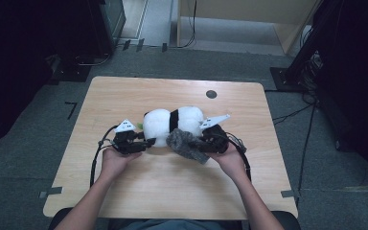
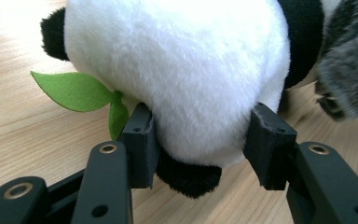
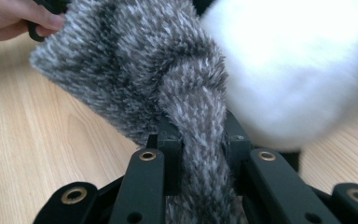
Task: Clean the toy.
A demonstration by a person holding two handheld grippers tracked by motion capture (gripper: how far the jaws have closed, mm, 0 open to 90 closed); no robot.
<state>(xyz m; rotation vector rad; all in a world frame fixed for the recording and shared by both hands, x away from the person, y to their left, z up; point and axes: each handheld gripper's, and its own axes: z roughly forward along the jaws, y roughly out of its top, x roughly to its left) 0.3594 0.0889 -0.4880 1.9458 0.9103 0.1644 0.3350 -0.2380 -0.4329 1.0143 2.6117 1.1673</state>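
Observation:
A black-and-white plush panda (image 1: pixel 172 122) lies on its side in the middle of the wooden table (image 1: pixel 172 187), with a green felt leaf (image 2: pixel 77 91) at its left end. My left gripper (image 1: pixel 146 143) is shut on the panda's white head (image 2: pixel 186 79), its pads (image 2: pixel 142 140) pressing in from both sides. A fuzzy grey cloth (image 1: pixel 184 143) drapes over the panda's near side. My right gripper (image 1: pixel 203 143) is shut on a bunched fold of that grey cloth (image 3: pixel 191 107), right beside the panda's white body (image 3: pixel 293 70).
A small dark round hole (image 1: pixel 211 94) sits in the table's far right part. Dark equipment and cables (image 1: pixel 311 72) stand on the floor around the table. A hand (image 3: pixel 14 18) appears at the top left of the right gripper view.

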